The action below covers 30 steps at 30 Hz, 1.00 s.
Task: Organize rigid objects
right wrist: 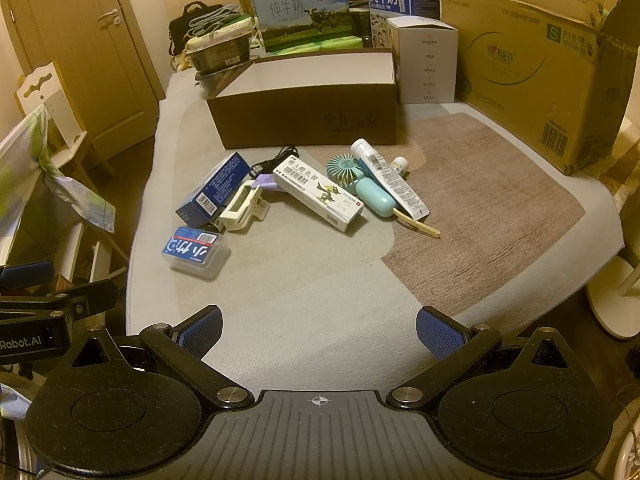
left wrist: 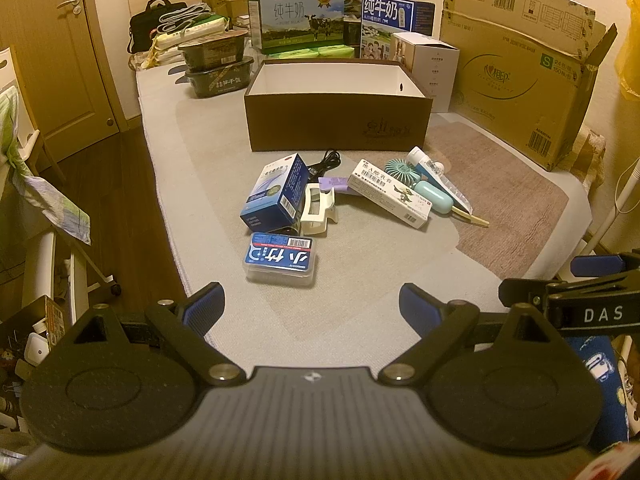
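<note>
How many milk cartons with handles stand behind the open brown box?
2. The light-blue milk carton with a cow picture stands behind the brown box's left half; the dark-blue milk carton is to its right, partly hidden by a white box. Others may be hidden.

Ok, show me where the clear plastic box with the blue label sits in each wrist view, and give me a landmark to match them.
Left wrist view: the clear plastic box lies at centre, nearest item to the open fingers, just below the blue carton.
Right wrist view: the clear plastic box lies left of centre, again just below the blue carton.
Shared landmark: the brown open box behind the pile.
</note>
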### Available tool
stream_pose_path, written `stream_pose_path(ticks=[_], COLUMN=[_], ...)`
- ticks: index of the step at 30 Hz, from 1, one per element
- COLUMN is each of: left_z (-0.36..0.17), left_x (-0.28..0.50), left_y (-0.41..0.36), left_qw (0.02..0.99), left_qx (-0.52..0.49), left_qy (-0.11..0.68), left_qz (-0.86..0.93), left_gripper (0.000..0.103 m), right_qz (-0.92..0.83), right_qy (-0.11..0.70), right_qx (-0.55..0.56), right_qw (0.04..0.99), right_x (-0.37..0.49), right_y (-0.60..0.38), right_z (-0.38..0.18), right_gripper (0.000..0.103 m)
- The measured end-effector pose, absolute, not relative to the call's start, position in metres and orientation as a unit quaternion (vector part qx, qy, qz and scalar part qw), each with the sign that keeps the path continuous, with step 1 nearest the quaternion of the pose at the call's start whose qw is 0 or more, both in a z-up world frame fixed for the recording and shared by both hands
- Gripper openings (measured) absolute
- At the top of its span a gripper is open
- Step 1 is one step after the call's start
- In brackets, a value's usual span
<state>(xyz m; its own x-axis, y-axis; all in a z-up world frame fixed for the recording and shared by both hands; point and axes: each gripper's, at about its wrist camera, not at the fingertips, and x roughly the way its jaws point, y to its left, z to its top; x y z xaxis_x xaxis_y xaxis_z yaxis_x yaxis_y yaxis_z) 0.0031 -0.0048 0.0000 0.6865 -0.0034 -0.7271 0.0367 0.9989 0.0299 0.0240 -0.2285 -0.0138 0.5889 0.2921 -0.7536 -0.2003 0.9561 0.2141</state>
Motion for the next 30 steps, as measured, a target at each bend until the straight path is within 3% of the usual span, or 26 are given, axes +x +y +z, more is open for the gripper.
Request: stream_pose_path(ticks=[30], left_z=[0.014], left_x=[-0.002], left_y=[-0.009], left_qw=[0.925], left_qx=[0.029], left_qy=[0.38], left_qz=[-0.005], left_gripper=[0.093], right_qz=[0.149], right_qy=[0.418], right_qx=[0.069], right_qw=[0.894], right_x=[0.02], right_y=[-0.228], right_z=[-0.007], right_gripper=[0.103])
